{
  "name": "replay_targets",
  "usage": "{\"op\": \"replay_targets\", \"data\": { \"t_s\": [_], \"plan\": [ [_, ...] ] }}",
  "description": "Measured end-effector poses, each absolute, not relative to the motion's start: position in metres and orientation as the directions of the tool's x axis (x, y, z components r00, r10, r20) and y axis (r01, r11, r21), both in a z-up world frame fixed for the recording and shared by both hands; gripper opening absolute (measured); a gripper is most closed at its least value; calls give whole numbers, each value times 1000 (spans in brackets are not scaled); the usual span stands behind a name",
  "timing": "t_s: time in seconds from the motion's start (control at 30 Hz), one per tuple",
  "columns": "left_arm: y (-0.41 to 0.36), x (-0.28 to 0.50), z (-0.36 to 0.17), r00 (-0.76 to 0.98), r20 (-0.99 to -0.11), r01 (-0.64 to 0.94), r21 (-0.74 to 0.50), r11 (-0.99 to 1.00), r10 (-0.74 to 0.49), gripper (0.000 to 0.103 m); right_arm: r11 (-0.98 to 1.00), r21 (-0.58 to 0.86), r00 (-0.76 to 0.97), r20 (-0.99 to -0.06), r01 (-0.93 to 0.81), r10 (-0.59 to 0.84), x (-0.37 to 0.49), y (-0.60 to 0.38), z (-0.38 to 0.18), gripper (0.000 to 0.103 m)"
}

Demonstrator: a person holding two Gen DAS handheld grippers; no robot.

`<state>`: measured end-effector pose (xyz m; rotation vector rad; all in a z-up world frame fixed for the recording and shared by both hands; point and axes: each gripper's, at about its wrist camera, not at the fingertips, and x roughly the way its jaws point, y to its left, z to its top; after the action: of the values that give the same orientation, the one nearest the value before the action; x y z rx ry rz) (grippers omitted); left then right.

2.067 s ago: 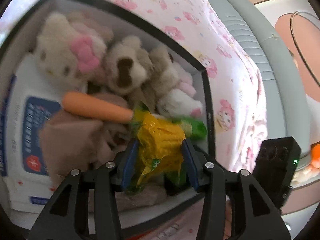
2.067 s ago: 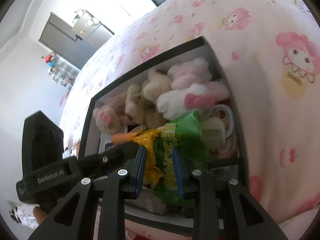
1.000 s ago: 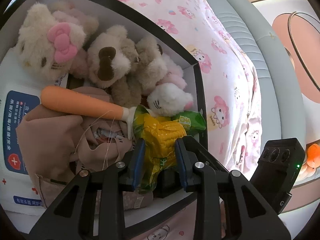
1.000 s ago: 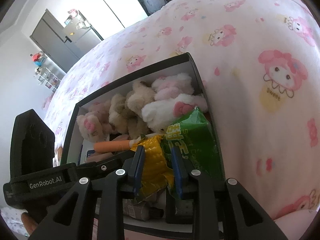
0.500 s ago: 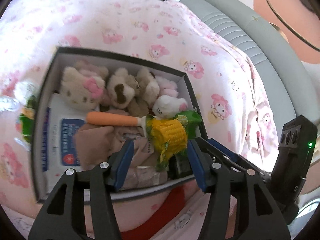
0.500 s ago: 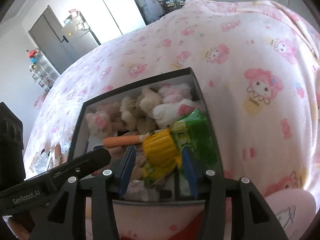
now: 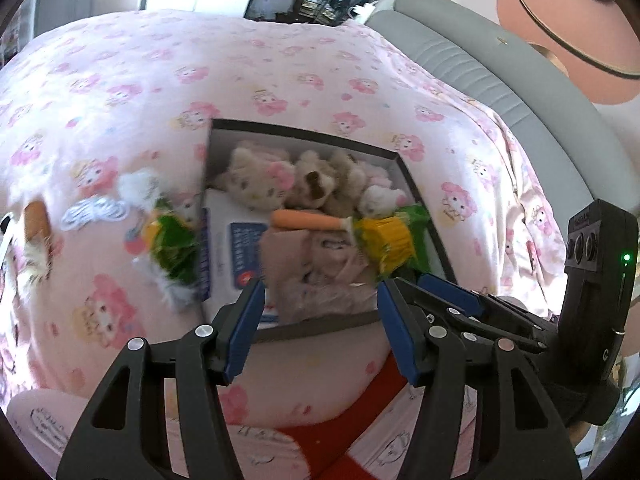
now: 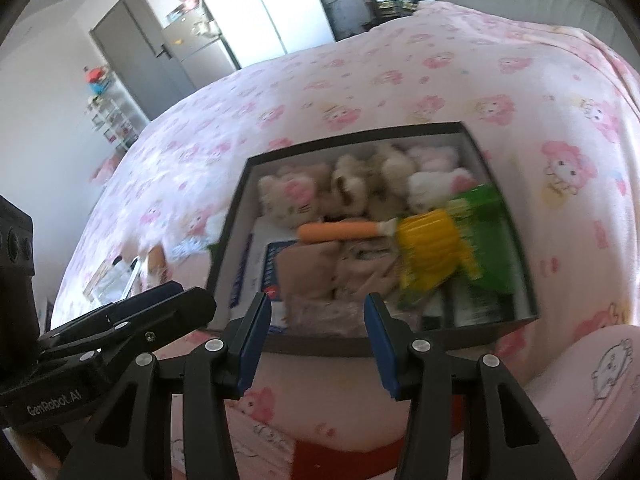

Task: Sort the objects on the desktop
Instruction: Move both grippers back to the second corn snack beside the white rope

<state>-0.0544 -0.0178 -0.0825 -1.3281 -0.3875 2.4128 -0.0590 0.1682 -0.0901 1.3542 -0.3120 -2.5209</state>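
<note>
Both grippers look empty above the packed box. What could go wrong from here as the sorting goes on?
The yellow corn packet lies on top of the heap in the box, so it may slide off when more is added. Several items still lie loose on the bedspread beside the box, among them a green packet; they are blurred, so a grasp there could miss. The left gripper and right gripper, jaws open, sit close together and might collide.

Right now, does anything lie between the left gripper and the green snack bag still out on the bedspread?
Nothing visible does. The left gripper is open, and the green bag lies left of the box, in the open.
</note>
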Motion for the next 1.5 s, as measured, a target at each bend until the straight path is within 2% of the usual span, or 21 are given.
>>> {"op": "replay_targets", "data": {
  "t_s": [0.37,0.77,0.93,1.03,1.07,1.2,1.3,1.5],
  "plan": [
    [-82,-37,-98,-524,-760,-62,-417,-907,386,60,-936,291,-471,-809,200,-352,-58,103,-102,44],
    [-169,-23,-141,-537,-779,159,-471,-867,325,59,-896,269,-372,-838,354,-399,-74,16,-132,42],
    [-194,-43,-159,-512,-793,239,-501,-832,330,58,-930,161,-452,-838,331,-307,-87,-3,-129,42],
    [-200,-53,-160,-535,-772,240,-528,-815,343,57,-926,176,-499,-801,334,-332,-91,-10,-115,42],
    [-201,-57,-162,-536,-767,241,-539,-807,352,55,-930,161,-516,-794,330,-321,-92,-13,-113,42],
    [-193,-84,-174,-501,-765,229,-567,-791,403,55,-963,103,-547,-806,249,-228,-109,-11,-115,42],
    [-173,-105,-178,-461,-754,181,-597,-781,469,57,-974,123,-549,-809,191,-210,-118,6,-112,42],
    [-132,-142,-188,-374,-821,141,-510,-849,431,62,-973,177,-489,-842,148,-227,-122,39,-118,42]
  ]
}}
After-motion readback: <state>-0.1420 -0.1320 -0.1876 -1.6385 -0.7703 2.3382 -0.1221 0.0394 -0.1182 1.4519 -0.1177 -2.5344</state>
